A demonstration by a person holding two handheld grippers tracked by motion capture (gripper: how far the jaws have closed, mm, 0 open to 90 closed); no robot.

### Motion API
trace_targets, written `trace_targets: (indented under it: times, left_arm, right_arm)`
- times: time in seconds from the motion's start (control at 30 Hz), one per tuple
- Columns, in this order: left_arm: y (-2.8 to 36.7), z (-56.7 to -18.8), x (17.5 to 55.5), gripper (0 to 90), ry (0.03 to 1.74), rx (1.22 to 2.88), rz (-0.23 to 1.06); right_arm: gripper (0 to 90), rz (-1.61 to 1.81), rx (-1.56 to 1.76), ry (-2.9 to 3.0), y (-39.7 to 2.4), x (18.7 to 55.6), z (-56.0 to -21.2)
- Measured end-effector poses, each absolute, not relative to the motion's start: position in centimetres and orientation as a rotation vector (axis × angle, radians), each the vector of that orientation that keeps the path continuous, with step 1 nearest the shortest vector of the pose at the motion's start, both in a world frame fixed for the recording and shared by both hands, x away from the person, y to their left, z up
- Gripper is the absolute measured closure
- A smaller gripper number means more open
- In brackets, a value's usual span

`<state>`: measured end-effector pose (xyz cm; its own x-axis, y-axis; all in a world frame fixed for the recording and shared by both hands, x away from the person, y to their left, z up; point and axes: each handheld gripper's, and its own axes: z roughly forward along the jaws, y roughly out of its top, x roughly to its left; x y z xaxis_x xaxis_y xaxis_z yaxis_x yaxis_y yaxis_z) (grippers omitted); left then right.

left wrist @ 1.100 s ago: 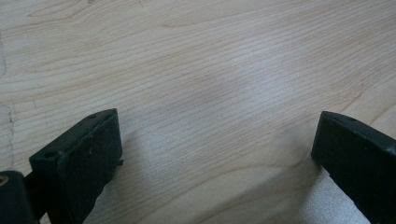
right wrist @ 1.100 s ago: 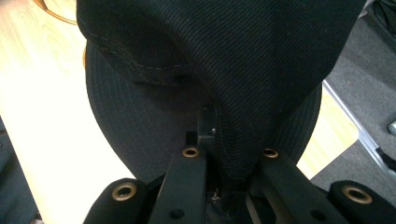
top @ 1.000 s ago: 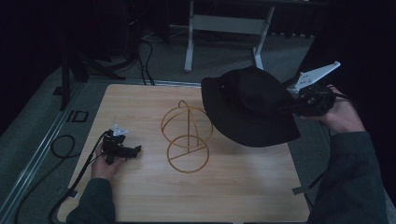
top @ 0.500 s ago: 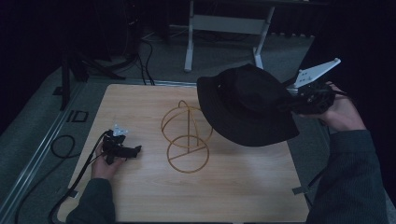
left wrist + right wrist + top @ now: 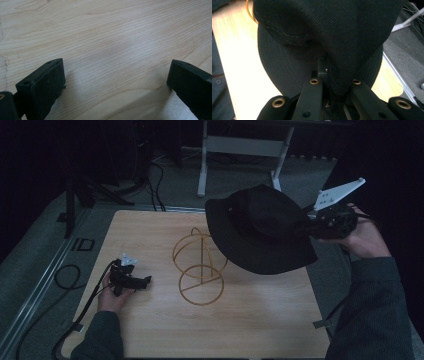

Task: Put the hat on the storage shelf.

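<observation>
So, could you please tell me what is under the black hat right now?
Under the black hat, held up by the right tongs, the table and the right edge of the gold wire stand show. The tabletop directly beneath the brim is covered.

Black hat (image 5: 260, 230), gold wire stand (image 5: 199, 266), pale wood-grain table (image 5: 260, 320).

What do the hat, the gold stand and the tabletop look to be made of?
Hat: black woven cloth, matte, with a visible twill weave and stitched seam. Stand: thin wire in a gold or brass tone, probably metal, though its finish can't be told. Table: pale wood or wood-look laminate, smooth, with clear grain lines.
</observation>
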<state>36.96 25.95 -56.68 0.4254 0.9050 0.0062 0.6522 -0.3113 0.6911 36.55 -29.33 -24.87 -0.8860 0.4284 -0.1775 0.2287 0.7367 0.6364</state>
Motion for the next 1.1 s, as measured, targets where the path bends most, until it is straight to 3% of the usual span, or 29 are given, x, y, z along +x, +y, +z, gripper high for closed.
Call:
trace_targets:
  times: [1.1]
  left_arm:
    - [26.0,-56.7,37.0,2.0,1.309,2.068,0.533]
  right_arm:
    - [87.7,0.944,0.384,2.658,-25.5,37.1,-24.3]
